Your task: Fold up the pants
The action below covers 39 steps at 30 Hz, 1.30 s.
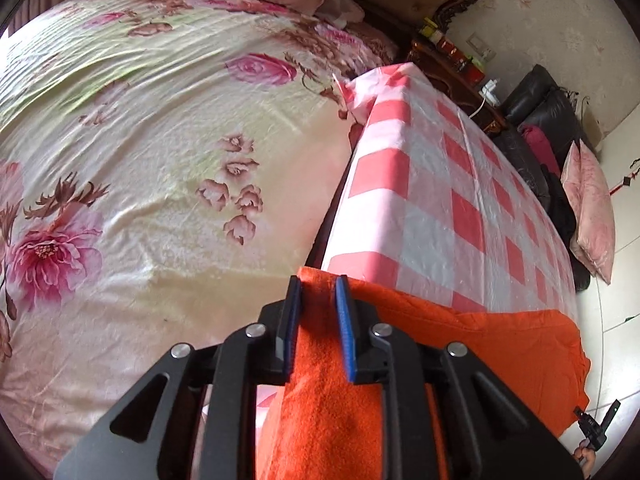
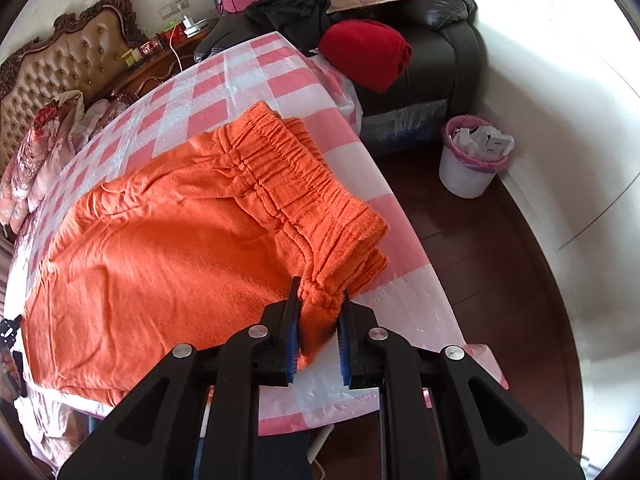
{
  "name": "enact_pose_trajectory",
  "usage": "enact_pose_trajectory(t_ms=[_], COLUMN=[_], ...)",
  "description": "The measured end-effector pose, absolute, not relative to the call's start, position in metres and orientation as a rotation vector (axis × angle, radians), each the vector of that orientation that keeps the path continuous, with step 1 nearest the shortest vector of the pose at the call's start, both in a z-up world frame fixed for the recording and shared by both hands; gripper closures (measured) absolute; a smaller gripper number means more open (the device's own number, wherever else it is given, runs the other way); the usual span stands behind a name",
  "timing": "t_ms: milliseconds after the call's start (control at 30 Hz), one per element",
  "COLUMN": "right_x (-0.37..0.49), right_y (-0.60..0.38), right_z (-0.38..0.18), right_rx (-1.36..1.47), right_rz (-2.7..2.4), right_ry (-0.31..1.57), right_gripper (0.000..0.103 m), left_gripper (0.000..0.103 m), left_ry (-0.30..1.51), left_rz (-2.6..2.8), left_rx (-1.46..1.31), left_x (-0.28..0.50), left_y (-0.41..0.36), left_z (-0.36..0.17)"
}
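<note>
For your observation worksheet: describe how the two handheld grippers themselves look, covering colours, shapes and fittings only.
Both the left gripper and the right gripper look alike: matte black angular linkage arms with cut-out slots, round silver pivot bolts, and two flat black fingers lined with ribbed blue pads. No cables, markings or sleeves are visible.

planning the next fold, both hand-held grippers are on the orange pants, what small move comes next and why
Probably lift both ends together and carry them across the table. The left hand-held gripper has the leg end between its fingers, the right hand-held gripper has the waistband corner, and the pants lie flat on the table, already doubled at the waistband. Whether either grip is tight is hard to tell.
</note>
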State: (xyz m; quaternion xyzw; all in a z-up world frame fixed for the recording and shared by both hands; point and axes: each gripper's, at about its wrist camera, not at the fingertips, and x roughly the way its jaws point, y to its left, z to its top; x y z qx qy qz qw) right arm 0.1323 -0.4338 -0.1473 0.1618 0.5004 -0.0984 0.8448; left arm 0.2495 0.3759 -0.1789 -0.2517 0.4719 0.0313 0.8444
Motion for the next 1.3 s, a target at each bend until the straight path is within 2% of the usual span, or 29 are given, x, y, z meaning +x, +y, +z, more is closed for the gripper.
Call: enact_pose_trajectory(t_ms=[67, 133, 167, 200, 267, 433, 467, 500, 600, 733, 1033, 1167, 1267, 1300], right_x=[0.13, 0.12, 0.112, 0.1, 0.084, 0.08, 0.083, 0.086, 0.094, 0.092, 0.086, 0.085, 0.085, 0.084], right_y=[-0.431, -0.427, -0.423, -0.414, -0.398, -0.309, -0.291, -0.279, -0.253, -0.26, -0.264, -0.273, -0.269, -0.269], right_z=[-0.142, -0.131, -0.123, -0.112, -0.102, -0.111, -0.117, -0.123, -0.146, -0.16, -0.16, -0.161, -0.161, -0.161], right_rx=[0.307, 0.266, 0.238, 0.205, 0.21, 0.188, 0.183, 0.186, 0.14, 0.175, 0.152, 0.191, 0.16, 0.161], right_rz=[-0.213, -0.248, -0.273, -0.293, -0.257, 0.017, 0.064, 0.097, 0.114, 0.077, 0.062, 0.056, 0.052, 0.052], right_ry=[1.043, 1.02, 0.997, 0.961, 0.923, 0.978, 0.997, 1.016, 1.062, 1.066, 1.053, 1.048, 1.045, 1.044], right_gripper=[0.087, 0.08, 0.079, 0.076, 0.074, 0.074, 0.074, 0.074, 0.074, 0.079, 0.078, 0.078, 0.077, 0.077], left_gripper=[0.083, 0.081, 0.075, 0.059, 0.037, 0.037, 0.039, 0.05, 0.067, 0.067, 0.068, 0.082, 0.1, 0.101], left_ry=[0.939, 0.865, 0.819, 0.779, 0.685, 0.701, 0.725, 0.743, 0.749, 0.772, 0.819, 0.851, 0.848, 0.837], left_rz=[0.132, 0.142, 0.127, 0.101, 0.022, -0.311, -0.36, -0.417, -0.546, -0.662, -0.755, -0.755, -0.763, -0.762], left_rx=[-0.468, -0.432, -0.429, -0.432, -0.385, -0.202, -0.166, -0.111, 0.091, 0.136, 0.32, 0.318, 0.308, 0.301], left_x=[0.232, 0.206, 0.189, 0.176, 0.141, 0.094, 0.091, 0.088, 0.077, 0.083, 0.102, 0.117, 0.117, 0.116], left_y=[0.372, 0.356, 0.343, 0.329, 0.273, 0.108, 0.08, 0.05, -0.021, -0.067, -0.151, -0.163, -0.164, -0.164], left_z=[-0.158, -0.13, -0.116, -0.105, -0.086, -0.087, -0.092, -0.098, -0.112, -0.128, -0.161, -0.171, -0.165, -0.161])
